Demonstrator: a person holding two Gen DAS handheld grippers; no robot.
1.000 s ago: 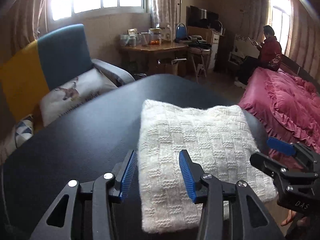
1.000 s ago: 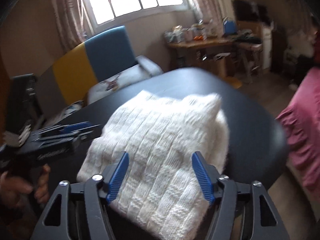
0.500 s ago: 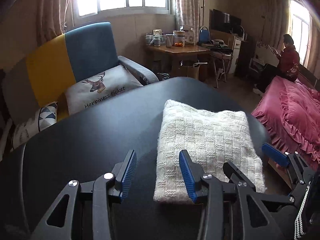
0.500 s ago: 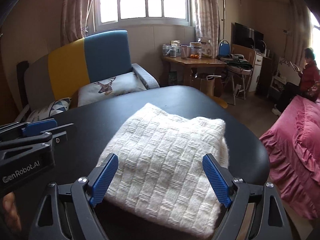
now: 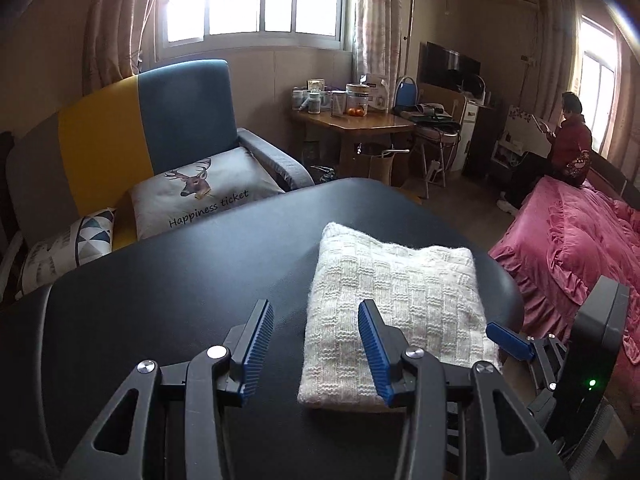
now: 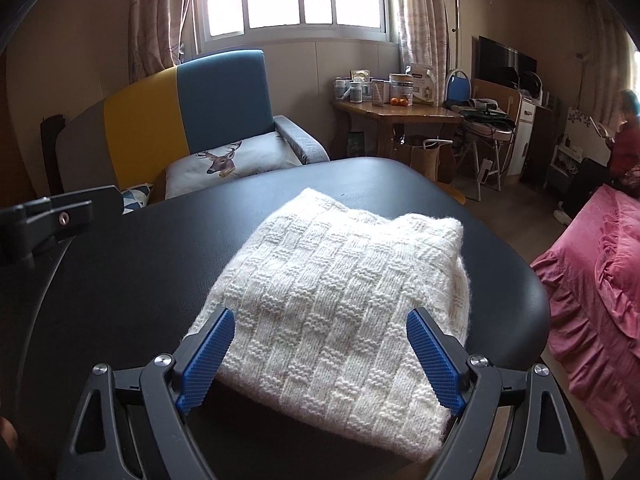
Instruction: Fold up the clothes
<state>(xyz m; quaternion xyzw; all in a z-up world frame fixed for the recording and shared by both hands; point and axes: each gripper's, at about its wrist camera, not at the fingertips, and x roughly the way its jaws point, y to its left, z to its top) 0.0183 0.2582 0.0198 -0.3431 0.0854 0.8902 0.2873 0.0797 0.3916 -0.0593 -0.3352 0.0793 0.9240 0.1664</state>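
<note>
A cream knitted sweater (image 5: 394,308) (image 6: 340,304) lies folded into a thick rectangle on the right half of a black table (image 5: 180,300) (image 6: 140,272). My left gripper (image 5: 316,340) hovers open above the table at the sweater's near left edge, nothing between its blue pads. My right gripper (image 6: 320,354) stands wide open over the sweater's near end, its pads spread to either side of the fold and holding nothing. The right gripper (image 5: 516,346) also shows at the right of the left wrist view.
A blue, yellow and grey armchair (image 5: 160,128) with a deer cushion (image 5: 204,196) stands behind the table. A wooden side table (image 5: 360,124) with jars is further back. A pink bed (image 5: 580,248) lies to the right, where a person (image 5: 568,140) sits.
Both grippers have drawn back and up from the folded sweater. The right gripper's jaws have spread wider. The sweater lies still on the table.
</note>
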